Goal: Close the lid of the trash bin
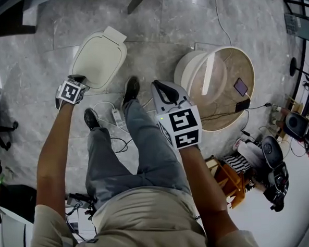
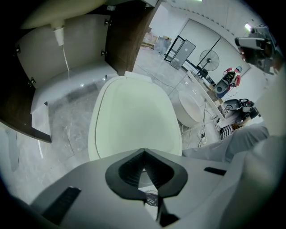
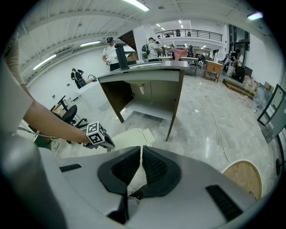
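1. Left claw (image 2: 143,153) is pinched tight. Its two black ribbed tips touch and nothing is between them. It sits right at the near edge of the lid (image 2: 134,116), but I cannot tell if it touches.
2. The lid is white, smooth and a bit shiny. It is shaped like a long egg with a raised rim. It lies flat, facing up, low down in front of the person's feet.
3. A small flat tab (image 1: 115,34) with square corners sticks out at the lid's far end.
4. The right claw (image 3: 140,150) is well apart from the lid, held up over the person's right leg. Its black ribbed tips are almost together, with only a thin slit, and they hold nothing.
5. Each claw has a smooth grey body and a cube (image 1: 70,91) with black and white squares.
6. Two black shoes (image 1: 131,88) stand near the lid, under soft grey trousers (image 1: 130,158).
7. The floor (image 1: 190,19) is smooth grey stone with pale streaks. Thin wires and a white plug bar (image 1: 116,116) lie between the shoes.
8. A desk (image 2: 129,31) with dark brown wood sides stands behind the lid.
9. A round wooden table (image 1: 249,88) is off to the right, with a dark flat phone (image 1: 240,86) on it.
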Motion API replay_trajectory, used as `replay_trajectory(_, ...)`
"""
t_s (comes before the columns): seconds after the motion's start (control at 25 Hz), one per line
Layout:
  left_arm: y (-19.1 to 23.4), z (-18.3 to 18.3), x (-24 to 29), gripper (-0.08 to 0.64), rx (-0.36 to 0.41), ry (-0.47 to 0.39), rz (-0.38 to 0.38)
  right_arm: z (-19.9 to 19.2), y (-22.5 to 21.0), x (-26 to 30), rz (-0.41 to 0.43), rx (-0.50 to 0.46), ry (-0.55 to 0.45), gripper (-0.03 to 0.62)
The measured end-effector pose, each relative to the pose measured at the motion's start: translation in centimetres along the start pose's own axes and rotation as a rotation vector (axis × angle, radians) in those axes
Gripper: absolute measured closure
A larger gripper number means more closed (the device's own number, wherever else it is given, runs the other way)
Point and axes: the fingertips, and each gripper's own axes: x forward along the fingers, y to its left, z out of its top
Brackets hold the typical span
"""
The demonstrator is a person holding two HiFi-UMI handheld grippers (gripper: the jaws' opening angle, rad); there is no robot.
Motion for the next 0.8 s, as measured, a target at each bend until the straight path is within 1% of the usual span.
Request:
replay_trajectory(0.12, -0.9, 0.3, -0.1, 0.545, 0.013, -0.005, -0.018, 0.4, 0.3, -0.6, 0.005, -0.007, -0.013, 0.565)
replay_trajectory(0.24, -1.5, 0.7, -1.5, 0.545, 0.059, -0.014, -0.006, 1.4, 1.1, -1.2, 0.007, -0.009, -0.035, 0.565)
replay_trajectory(0.36, -2.5, 0.8, -3.4, 0.545, 0.056, -0.02, -0.026, 2.6, 1.9, -2.4, 0.003, -0.01, -0.057, 0.565)
replay_trajectory(0.48, -3.2, 1.2, -6.2, 0.545, 0.032, -0.051, -0.05, 4.4, 2.9, -3.7, -0.004, -0.015, -0.085, 0.565)
replay_trajectory(0.52, -2.8, 1.2, -7.5, 0.545, 0.037, -0.055, -0.035, 5.1, 3.3, -4.1, -0.006, -0.017, -0.098, 0.565)
replay_trajectory(0.6, -1.8, 1.3, -10.4, 0.545, 0.064, -0.07, 0.02, 6.6, 4.4, -5.3, -0.01, -0.023, -0.125, 0.565)
replay_trajectory(0.64, -2.1, 1.4, -11.7, 0.545, 0.06, -0.087, 0.013, 7.3, 4.8, -6.0, -0.013, -0.027, -0.139, 0.565)
replay_trajectory(0.72, -3.5, 2.0, -14.6, 0.545, 0.037, -0.137, -0.033, 8.5, 5.7, -7.6, -0.021, -0.036, -0.16, 0.565)
replay_trajectory(0.8, -4.1, 2.6, -17.9, 0.545, 0.039, -0.185, -0.035, 9.7, 6.6, -9.1, -0.03, -0.047, -0.178, 0.565)
